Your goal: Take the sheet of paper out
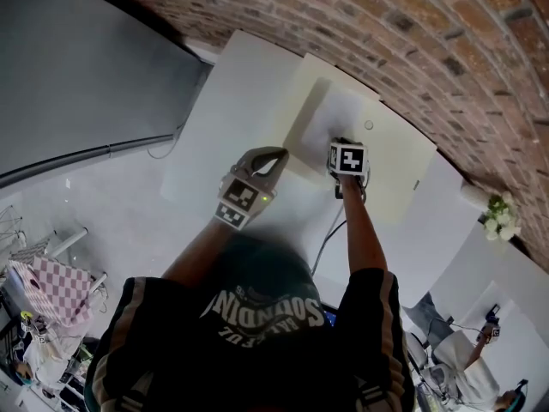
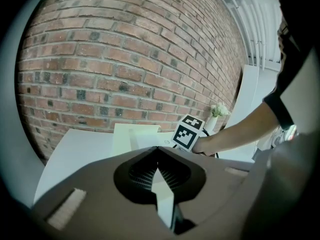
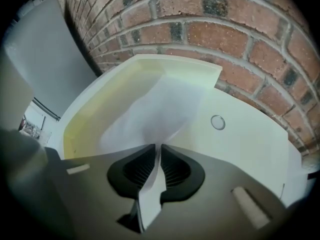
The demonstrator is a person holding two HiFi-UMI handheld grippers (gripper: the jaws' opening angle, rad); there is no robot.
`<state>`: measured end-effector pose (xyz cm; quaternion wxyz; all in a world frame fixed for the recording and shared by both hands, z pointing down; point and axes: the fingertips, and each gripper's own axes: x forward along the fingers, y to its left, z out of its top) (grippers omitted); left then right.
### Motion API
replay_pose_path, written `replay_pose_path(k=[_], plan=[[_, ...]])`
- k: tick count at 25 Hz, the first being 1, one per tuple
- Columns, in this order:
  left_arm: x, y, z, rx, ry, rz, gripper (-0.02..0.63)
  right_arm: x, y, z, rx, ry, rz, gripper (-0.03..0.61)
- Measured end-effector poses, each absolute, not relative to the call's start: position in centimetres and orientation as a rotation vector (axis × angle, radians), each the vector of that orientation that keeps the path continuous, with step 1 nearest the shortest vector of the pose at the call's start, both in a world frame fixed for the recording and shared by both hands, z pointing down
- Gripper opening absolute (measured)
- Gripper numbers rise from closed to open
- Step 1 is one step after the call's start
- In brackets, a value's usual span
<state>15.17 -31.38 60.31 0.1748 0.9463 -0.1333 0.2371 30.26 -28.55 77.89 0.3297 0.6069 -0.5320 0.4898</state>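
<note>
A cream document folder (image 1: 403, 157) with a round snap button (image 3: 217, 122) lies open on the white table (image 1: 223, 136) by the brick wall. A white sheet of paper (image 1: 343, 114) lies in its open part. My right gripper (image 1: 346, 147) points steeply down onto it. In the right gripper view the sheet (image 3: 160, 109) bulges up into the jaws of that gripper (image 3: 159, 147), which are shut on it. My left gripper (image 1: 276, 154) hovers at the folder's left edge, shut and empty. The left gripper view shows the left gripper (image 2: 157, 150), the folder (image 2: 127, 134) and the right gripper's marker cube (image 2: 189, 132).
The brick wall (image 1: 429, 33) runs close behind the folder. A small vase of white flowers (image 1: 500, 215) stands at the table's right end. A dark cable (image 1: 326, 239) hangs from the right gripper along the arm. Grey floor lies to the left.
</note>
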Motion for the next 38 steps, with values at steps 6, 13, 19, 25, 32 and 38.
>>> replay_pose_path(k=[6,13,19,25,32,38], plan=[[15.0,-31.4,60.2,2.683,-0.376,0.665,0.011,30.6,-28.5,77.9,1.622,-1.397,1.349,0.003],[14.9,-31.4,59.9,2.692,-0.366,0.667,0.011,31.3,-28.0,77.1,1.668,-1.408,1.367,0.003],[15.0,-31.1,59.5,2.705,-0.355,0.663,0.011,32.5,-27.4,76.5,1.697,-1.405,1.372,0.002],[14.9,-30.7,59.3,2.709,-0.352,0.668,0.011,33.6,-26.5,76.3,1.715,-1.382,1.387,0.002],[14.9,-30.4,58.9,2.718,-0.351,0.662,0.011,35.3,-25.2,76.0,1.751,-1.355,1.393,0.002],[15.1,-30.2,58.6,2.723,-0.35,0.66,0.011,36.7,-23.6,75.6,1.787,-1.319,1.398,0.002]])
